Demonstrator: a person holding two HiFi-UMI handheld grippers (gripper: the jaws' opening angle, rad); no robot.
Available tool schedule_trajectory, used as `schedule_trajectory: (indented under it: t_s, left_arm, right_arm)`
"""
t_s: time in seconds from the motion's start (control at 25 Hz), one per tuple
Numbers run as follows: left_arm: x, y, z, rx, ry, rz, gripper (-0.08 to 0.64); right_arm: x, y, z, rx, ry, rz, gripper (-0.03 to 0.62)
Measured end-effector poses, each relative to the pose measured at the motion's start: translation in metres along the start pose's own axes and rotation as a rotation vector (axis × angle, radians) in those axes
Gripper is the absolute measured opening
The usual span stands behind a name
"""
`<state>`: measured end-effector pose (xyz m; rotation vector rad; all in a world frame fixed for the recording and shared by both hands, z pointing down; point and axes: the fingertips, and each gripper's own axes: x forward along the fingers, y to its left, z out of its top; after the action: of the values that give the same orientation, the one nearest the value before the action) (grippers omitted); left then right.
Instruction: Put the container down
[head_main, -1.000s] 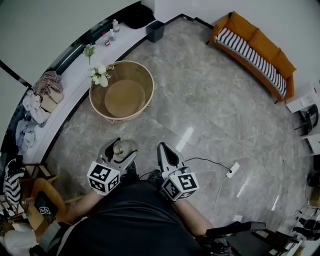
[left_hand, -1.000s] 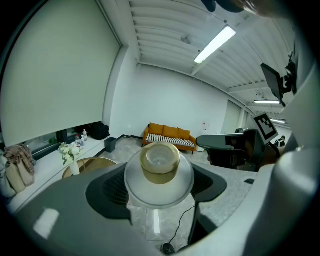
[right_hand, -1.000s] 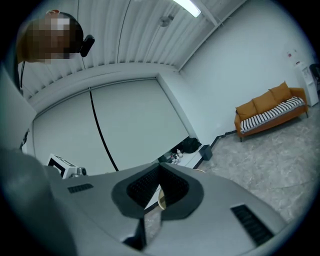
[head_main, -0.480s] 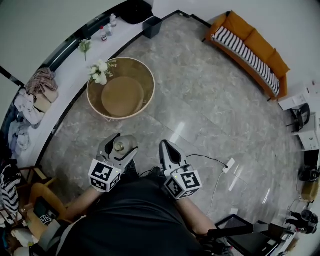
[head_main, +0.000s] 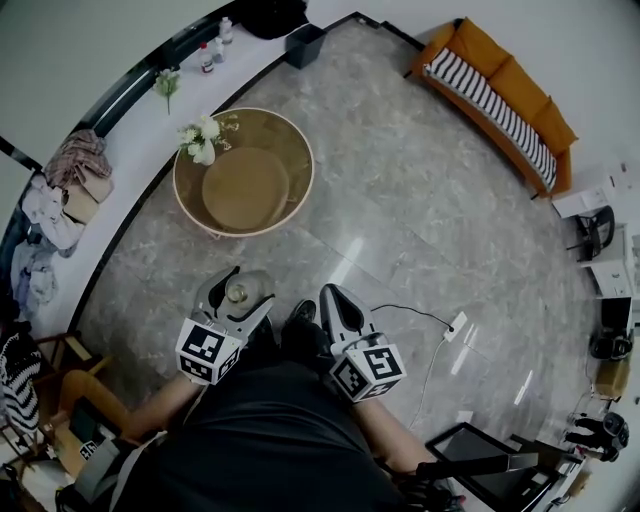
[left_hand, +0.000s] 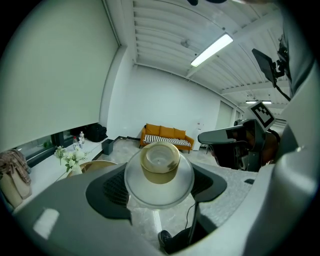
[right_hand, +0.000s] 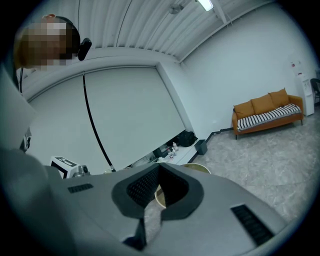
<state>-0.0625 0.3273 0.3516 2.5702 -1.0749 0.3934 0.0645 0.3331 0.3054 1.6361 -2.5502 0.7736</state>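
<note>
One container is all I'm carrying: a clear round pot with a tan cap. The left gripper has its jaws pinching it from both sides. It is in the air over the floor, close to my body and well short of the near edge of the round tabletop. The right gripper hangs just beside it, jaws pressed together on nothing.

As I read it, the step in hand is the carry-in, and that tabletop looks the likeliest landing place. I would close the gap on foot first and not stretch the arm, minding the white cable on the floor to my right.

The flowers stand at the far left edge of the tabletop, so I'd aim for the bare middle or the near right edge, well apart from them. The pot's wall looks smooth and may slip, so the pinch should not ease until the base is seated.

I'd bring it in cap up and level, then lower it straight until the base sits flat. Then I'd spread the jaws just enough to free it and draw the gripper back along its own line, so neither jaw drags the pot sideways. The right gripper is best kept clear throughout.
</note>
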Motion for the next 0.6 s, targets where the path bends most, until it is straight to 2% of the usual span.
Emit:
schedule_trajectory:
  t_s: [0.36, 0.6]
  left_arm:
    - [0.030, 0.014, -0.008, -0.015, 0.068, 0.009, 0.339]
    - [0.070, 0.025, 0.010, -0.003, 0.084, 0.027, 0.339]
  right_arm:
    - [0.030, -0.030, -0.006, 0.073, 0.019, 0.009, 0.006]
    - [0.060, -0.063, 0.007, 0.109, 0.033, 0.034, 0.006]
